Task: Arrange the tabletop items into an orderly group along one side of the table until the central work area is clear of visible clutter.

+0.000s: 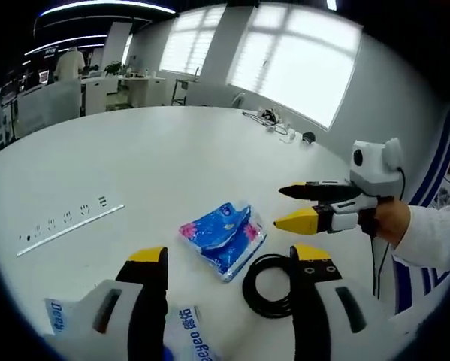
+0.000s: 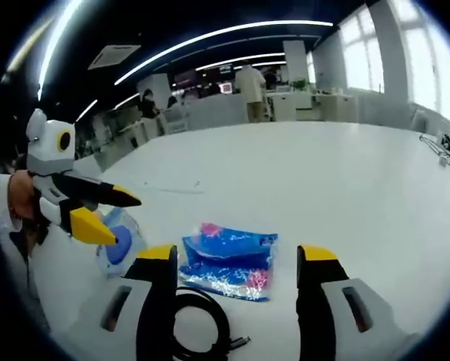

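While nothing is yet gripped, the left gripper view looks across a broad white round table (image 1: 157, 158); the left gripper (image 1: 228, 259) has its yellow-tipped jaws spread wide and empty. Between them, toward 12 o'clock, lies a crinkled blue plastic packet with pink print (image 1: 223, 237), and just beside it at 4 o'clock a coiled black cable (image 1: 270, 286). A white-and-blue printed wrapper (image 1: 187, 335) lies at 6 o'clock between the jaw bases. A flush socket strip (image 1: 70, 222) sits at 9 o'clock, well apart. The right gripper (image 1: 296, 204) enters at 3 o'clock, jaws parted, holding nothing. Turning to the right gripper view, the right gripper (image 2: 238, 254) frames the blue packet (image 2: 228, 263) at 12 o'clock, with the cable (image 2: 202, 323) at 6 o'clock. The left gripper (image 2: 116, 218) shows at 9 o'clock, parted, above a round blue-and-white pouch (image 2: 123, 244). Judgement: gathering is at its start, items loose mid-table. Next move likely calls for lowering onto the packet, closing, and carrying it to the edge.
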